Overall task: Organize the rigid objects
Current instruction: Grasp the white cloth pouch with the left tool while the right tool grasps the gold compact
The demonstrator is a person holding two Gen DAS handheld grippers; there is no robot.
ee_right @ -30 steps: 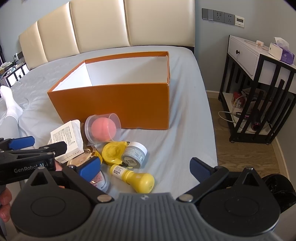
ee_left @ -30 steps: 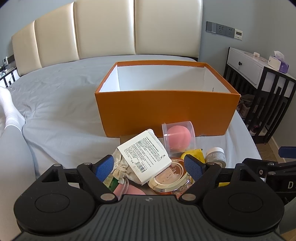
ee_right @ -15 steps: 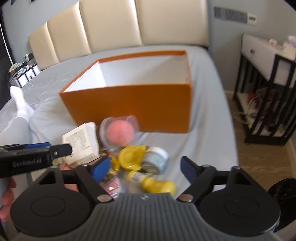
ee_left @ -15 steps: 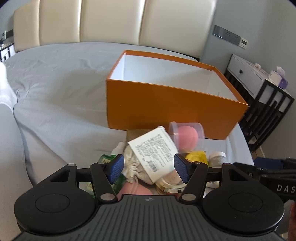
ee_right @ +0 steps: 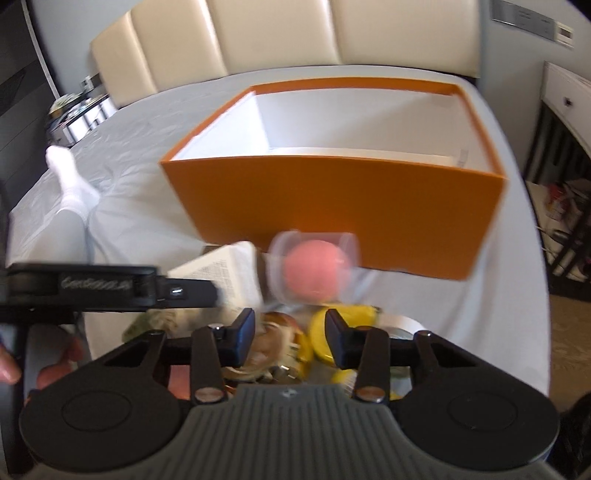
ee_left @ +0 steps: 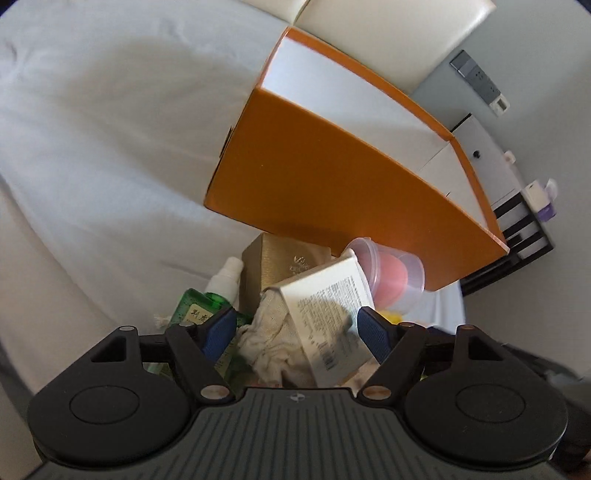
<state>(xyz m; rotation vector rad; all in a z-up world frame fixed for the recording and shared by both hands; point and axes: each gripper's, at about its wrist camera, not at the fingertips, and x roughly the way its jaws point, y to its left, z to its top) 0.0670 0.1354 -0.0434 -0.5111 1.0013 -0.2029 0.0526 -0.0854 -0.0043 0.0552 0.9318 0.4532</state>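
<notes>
Soft daylight fills both views, bright and even; the open orange cardboard box [ee_left: 332, 177] throws a dark shadow at its base in the left view, and its white interior glows almost blown out; fisheye bending curves the cream padded headboard [ee_right: 295, 33] at the edges; the right view is motion-smeared, the clear plastic cup holding a pink sponge [ee_right: 314, 269] blurred most.

Motion blur smears the pink sponge cup [ee_right: 314, 271].
</notes>
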